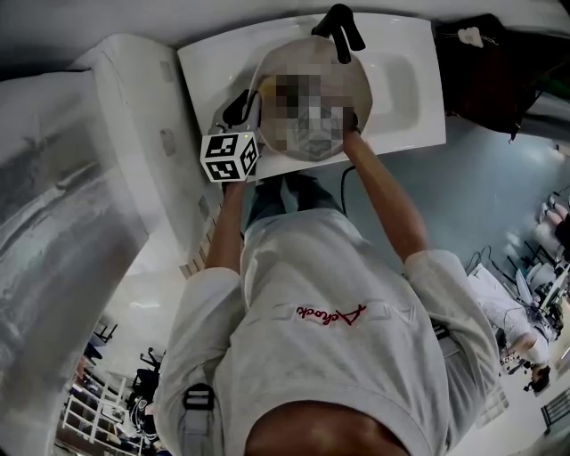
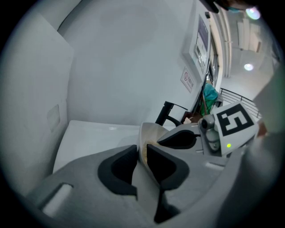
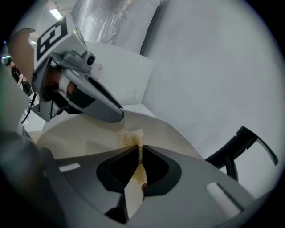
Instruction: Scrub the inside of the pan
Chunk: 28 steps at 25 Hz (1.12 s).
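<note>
A cream pan (image 1: 267, 76) sits in the white sink (image 1: 405, 89); a mosaic patch covers most of it in the head view. My left gripper (image 2: 142, 160) is shut on the pan's near rim (image 2: 147, 133), one jaw inside and one outside; its marker cube (image 1: 230, 156) shows at the pan's left. My right gripper (image 3: 139, 161) reaches down into the pan (image 3: 84, 136) and is shut on a beige fibrous scrubber (image 3: 132, 137), whose tuft pokes past the fingertips onto the pan's inner surface. In the head view the right gripper is hidden behind the mosaic patch and the forearm.
A black tap (image 1: 338, 27) stands at the sink's back edge, just beyond the pan (image 3: 242, 144). A white unit (image 1: 134, 134) adjoins the sink's left side. A plain white wall (image 2: 124, 58) rises behind. The two grippers work close together over the pan.
</note>
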### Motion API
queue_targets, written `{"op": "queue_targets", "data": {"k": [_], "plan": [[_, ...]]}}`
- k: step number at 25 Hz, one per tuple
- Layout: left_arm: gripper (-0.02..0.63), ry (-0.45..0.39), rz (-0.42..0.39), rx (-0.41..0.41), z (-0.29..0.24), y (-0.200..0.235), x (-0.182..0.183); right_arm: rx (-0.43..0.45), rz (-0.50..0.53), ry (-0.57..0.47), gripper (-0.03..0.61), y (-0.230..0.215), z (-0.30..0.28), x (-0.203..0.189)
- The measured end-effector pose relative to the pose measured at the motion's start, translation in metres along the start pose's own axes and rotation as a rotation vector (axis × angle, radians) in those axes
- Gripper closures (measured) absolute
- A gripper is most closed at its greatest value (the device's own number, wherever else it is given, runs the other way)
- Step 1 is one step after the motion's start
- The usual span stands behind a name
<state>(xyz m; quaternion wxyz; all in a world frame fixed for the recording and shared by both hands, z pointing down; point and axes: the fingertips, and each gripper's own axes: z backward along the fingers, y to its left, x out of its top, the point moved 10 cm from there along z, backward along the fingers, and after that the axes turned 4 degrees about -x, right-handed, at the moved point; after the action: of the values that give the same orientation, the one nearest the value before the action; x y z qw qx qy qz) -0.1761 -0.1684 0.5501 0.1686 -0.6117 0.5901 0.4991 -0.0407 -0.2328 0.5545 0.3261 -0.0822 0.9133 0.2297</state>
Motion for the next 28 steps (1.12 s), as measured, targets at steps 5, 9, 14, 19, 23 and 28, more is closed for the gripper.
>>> {"op": "queue_targets", "data": {"k": [5,9,14,19,23,28], "plan": [[0.543,0.003,-0.004,-0.001,0.000,0.000,0.000,0.023,0.022,0.017,0.546,0.002,-0.017,0.003],[0.543,0.002,-0.002,0.003,0.000,0.000,-0.001,0.035,0.020,0.043,0.546,0.001,-0.028,0.000],[0.546,0.012,-0.005,0.009,0.000,0.001,-0.001,0.015,-0.009,0.079,0.546,-0.010,-0.036,-0.007],[0.549,0.017,-0.002,0.013,0.000,0.002,-0.002,-0.024,-0.049,0.121,0.546,-0.024,-0.039,-0.018],[0.549,0.018,-0.006,0.014,0.000,0.002,-0.002,-0.057,-0.066,0.154,0.546,-0.031,-0.039,-0.027],[0.549,0.016,-0.009,0.015,0.000,0.002,-0.001,-0.084,-0.103,0.205,0.546,-0.042,-0.036,-0.043]]}}
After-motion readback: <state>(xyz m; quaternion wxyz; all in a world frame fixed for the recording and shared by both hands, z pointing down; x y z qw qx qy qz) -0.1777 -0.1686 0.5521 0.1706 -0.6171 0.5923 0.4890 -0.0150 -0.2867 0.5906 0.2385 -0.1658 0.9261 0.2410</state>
